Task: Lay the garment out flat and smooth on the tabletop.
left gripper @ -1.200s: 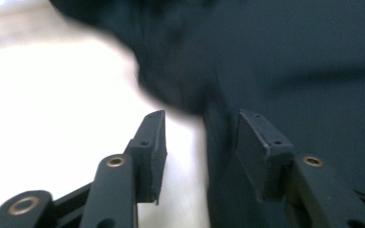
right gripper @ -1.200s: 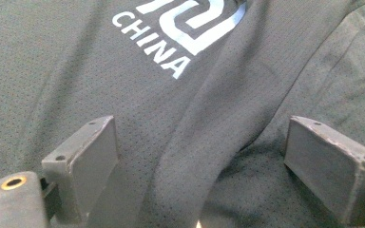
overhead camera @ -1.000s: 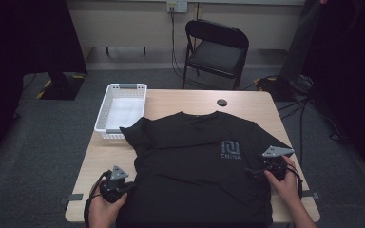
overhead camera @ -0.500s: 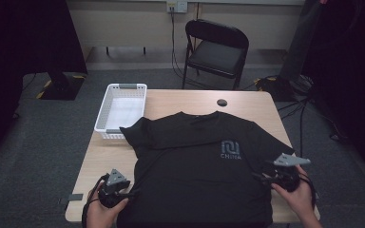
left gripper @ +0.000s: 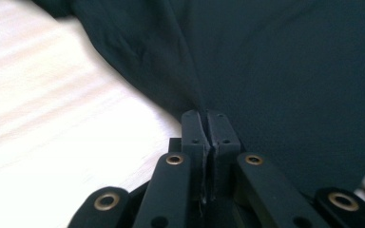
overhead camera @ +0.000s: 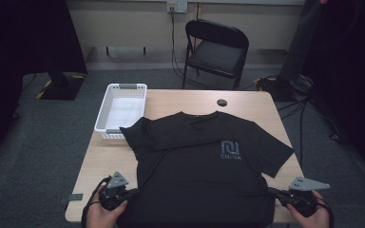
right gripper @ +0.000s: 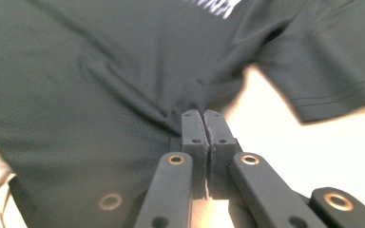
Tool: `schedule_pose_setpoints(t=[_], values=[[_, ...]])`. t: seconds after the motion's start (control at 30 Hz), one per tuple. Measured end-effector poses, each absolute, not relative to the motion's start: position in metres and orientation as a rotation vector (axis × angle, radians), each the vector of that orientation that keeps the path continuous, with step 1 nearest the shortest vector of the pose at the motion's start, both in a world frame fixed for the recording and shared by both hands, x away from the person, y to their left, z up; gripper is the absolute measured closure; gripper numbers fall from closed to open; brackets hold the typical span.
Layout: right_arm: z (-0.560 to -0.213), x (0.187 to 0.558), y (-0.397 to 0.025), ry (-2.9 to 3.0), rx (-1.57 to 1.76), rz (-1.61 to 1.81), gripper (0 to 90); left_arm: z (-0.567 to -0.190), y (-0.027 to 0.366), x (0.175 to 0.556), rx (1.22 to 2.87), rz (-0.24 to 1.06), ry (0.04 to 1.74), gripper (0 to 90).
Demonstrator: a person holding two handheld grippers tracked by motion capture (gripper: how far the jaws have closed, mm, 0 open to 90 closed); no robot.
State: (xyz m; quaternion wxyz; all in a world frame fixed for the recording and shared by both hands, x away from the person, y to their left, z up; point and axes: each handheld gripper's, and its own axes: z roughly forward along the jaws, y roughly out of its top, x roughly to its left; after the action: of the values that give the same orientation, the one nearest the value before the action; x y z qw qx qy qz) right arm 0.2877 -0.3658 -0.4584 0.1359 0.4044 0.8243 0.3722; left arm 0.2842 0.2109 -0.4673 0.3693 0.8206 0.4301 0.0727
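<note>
A black T-shirt [overhead camera: 204, 161] with a grey chest logo lies face up on the wooden table [overhead camera: 171, 102], collar toward the far edge. My left gripper [overhead camera: 132, 192] is shut on the shirt's lower left side near the hem. In the left gripper view the jaws pinch a fold of dark cloth [left gripper: 190, 90]. My right gripper [overhead camera: 272, 192] is shut on the lower right side of the T-shirt [right gripper: 123, 71], whose cloth puckers at the jaws. One sleeve [right gripper: 323, 61] lies on bare table. A hand holds each gripper at the near table edge.
A white plastic basket [overhead camera: 121, 110] stands at the table's far left, touching the shirt's left sleeve. A small black round object [overhead camera: 222, 102] lies near the far edge. A black folding chair [overhead camera: 216, 50] stands behind the table. Cables trail on the floor at right.
My right gripper has moved toward the near right corner of the table, pulling the shirt's side with it. The left gripper has shifted slightly nearer.
</note>
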Motion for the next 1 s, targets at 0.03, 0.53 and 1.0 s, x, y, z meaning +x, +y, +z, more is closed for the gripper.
schedule_pose_setpoints(t=[0.03,0.53,1.0], values=[[-0.454,0.286,-0.371,2.371,1.176,1.1,88.5,-0.464,0.217,0.281,2.066,0.183,1.106,87.9],[-0.452,0.335,-0.328,2.466,0.923,1.209,12.4,-0.449,0.181,0.313,2.082,0.317,0.852,16.6],[-0.488,0.358,-0.315,2.557,0.905,1.068,11.1,-0.461,0.163,0.333,2.139,0.285,0.756,15.2]])
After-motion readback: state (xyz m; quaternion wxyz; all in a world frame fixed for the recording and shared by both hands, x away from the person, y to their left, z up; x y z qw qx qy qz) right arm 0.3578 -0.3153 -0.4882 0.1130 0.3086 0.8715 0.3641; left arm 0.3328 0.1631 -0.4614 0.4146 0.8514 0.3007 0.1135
